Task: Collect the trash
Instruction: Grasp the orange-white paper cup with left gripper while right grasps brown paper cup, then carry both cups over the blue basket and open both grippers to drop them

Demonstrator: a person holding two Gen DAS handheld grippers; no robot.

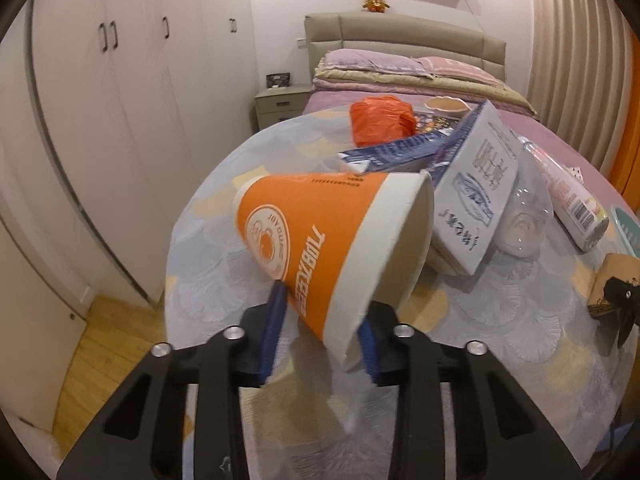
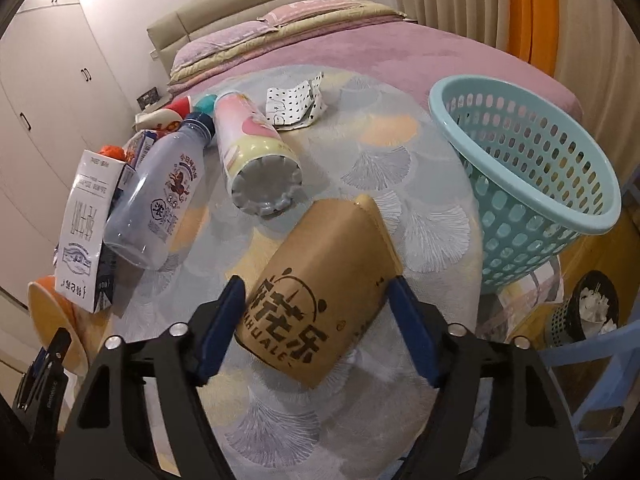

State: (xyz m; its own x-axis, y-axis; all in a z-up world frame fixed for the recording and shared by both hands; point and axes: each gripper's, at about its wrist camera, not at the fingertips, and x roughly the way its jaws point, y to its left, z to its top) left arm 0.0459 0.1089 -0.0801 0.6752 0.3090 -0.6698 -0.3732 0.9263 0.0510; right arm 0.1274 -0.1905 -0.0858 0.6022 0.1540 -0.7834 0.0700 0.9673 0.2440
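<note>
The orange paper cup (image 1: 336, 240) is clamped at its rim end by the left tool (image 1: 320, 336), tilted on its side and lifted clear of the bench (image 1: 208, 280). Behind the cup a white milk carton (image 1: 476, 196) is seen leaning, with an orange plastic bag (image 1: 380, 120) further back and a pink-labelled bottle (image 1: 572, 204) lying beyond the carton. In the right wrist view the brown paper carton (image 2: 324, 296) is bracketed by the blue pads of the right tool (image 2: 316, 328); pad contact on both sides is seen, so it is taken as gripped, though whether the carton rests on the bench cannot be told. Just beyond the carton the pink bottle (image 2: 256, 152) lies with its base toward the camera, a clear milk bottle (image 2: 160, 196) is propped beside it, and a crumpled dotted wrapper (image 2: 296, 104) lies further back. The teal perforated basket (image 2: 532, 168) stands tilted at the bench edge, near the carton.
</note>
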